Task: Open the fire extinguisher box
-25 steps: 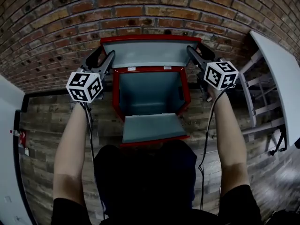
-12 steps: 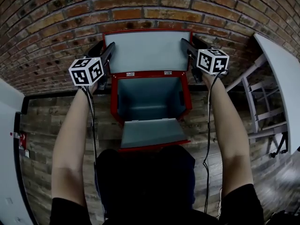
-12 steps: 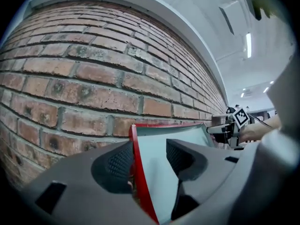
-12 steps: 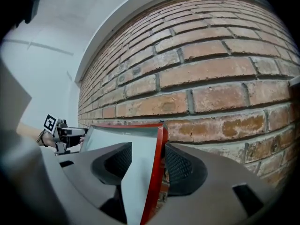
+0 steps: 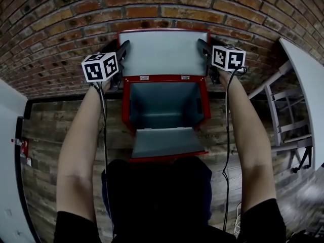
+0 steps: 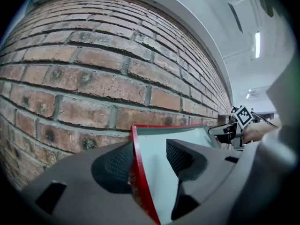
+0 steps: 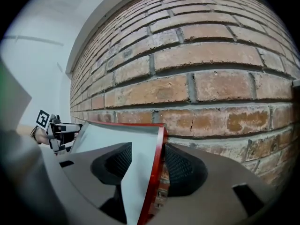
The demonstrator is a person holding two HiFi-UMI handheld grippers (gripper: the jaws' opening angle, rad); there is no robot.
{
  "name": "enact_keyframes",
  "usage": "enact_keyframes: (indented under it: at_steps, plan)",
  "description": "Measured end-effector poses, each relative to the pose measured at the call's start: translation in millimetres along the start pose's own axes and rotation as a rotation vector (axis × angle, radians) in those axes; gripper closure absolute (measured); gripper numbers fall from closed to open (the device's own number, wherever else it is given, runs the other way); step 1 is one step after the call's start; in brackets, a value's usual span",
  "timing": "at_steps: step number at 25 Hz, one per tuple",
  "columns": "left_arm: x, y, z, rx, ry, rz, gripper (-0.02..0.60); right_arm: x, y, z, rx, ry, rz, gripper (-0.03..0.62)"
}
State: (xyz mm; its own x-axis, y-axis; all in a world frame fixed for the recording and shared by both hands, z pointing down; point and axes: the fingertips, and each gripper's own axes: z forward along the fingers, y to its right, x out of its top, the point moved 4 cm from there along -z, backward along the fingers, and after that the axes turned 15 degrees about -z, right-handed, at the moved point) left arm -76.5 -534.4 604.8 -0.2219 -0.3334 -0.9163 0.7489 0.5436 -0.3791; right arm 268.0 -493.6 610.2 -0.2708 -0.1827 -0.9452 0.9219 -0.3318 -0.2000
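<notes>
The red fire extinguisher box (image 5: 125,105) stands against a brick wall, its grey inside bare. Its front door (image 5: 164,142) is folded down toward me. Its lid (image 5: 163,52) is raised upright near the bricks. My left gripper (image 5: 120,48) grips the lid's left edge, and my right gripper (image 5: 203,45) grips its right edge. In the left gripper view the lid's red rim (image 6: 137,163) runs between the pads of the left gripper (image 6: 147,158). In the right gripper view the lid (image 7: 126,135) sits the same way in the right gripper (image 7: 143,161).
The brick wall (image 5: 66,29) is right behind the lid. A white table (image 5: 304,85) on a metal frame stands at the right. A white panel (image 5: 7,161) borders the wood-plank floor (image 5: 45,135) at the left.
Both grippers have moved toward the wall with the lid between them. The lid has swung from tilted to upright close to the bricks.
</notes>
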Motion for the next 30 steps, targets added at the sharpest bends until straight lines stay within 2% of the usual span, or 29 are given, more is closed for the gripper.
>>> enact_keyframes:
  at_steps: [3, 5, 7, 9, 11, 13, 15, 17, 19, 20, 22, 24, 27, 30]
  plan:
    - [9, -7, -12, 0.034, 0.059, -0.024, 0.316, 7, -4, -12, 0.0, 0.014, -0.017, 0.362]
    - [23, -17, -30, 0.069, 0.133, -0.079, 0.318, 8, 0, -29, -0.012, 0.024, -0.007, 0.362]
    - [33, -23, -59, 0.059, 0.157, -0.135, 0.316, 7, 1, -63, 0.01, 0.024, 0.048, 0.362]
    - [22, -25, -96, 0.036, 0.081, -0.153, 0.318, -7, -7, -106, 0.078, -0.007, 0.13, 0.362]
    - [-16, -25, -142, 0.0, -0.069, -0.194, 0.318, -47, -23, -150, 0.166, -0.088, 0.236, 0.361]
    - [-80, -24, -192, -0.044, -0.269, -0.335, 0.317, -107, -54, -189, 0.274, -0.206, 0.411, 0.361]
    - [-157, -25, -236, -0.043, -0.476, -0.528, 0.316, -168, -99, -220, 0.421, -0.308, 0.628, 0.361]
    - [-220, -14, -265, -0.059, -0.616, -0.718, 0.316, -218, -140, -240, 0.532, -0.389, 0.757, 0.361]
    - [-257, 12, -272, -0.17, -0.678, -0.884, 0.314, -248, -166, -252, 0.57, -0.431, 0.875, 0.361]
    - [-268, 23, -271, -0.222, -0.693, -0.939, 0.314, -254, -176, -254, 0.59, -0.417, 0.943, 0.361]
    - [-285, 37, -265, -0.275, -0.716, -0.989, 0.313, -257, -188, -252, 0.617, -0.379, 1.055, 0.361]
    - [-295, 48, -258, -0.302, -0.734, -1.04, 0.313, -257, -198, -248, 0.645, -0.374, 1.108, 0.362]
    - [-307, 56, -250, -0.299, -0.76, -1.045, 0.311, -255, -211, -244, 0.675, -0.408, 1.104, 0.373]
    - [-314, 55, -251, -0.259, -0.766, -1.012, 0.313, -254, -215, -246, 0.696, -0.431, 1.015, 0.399]
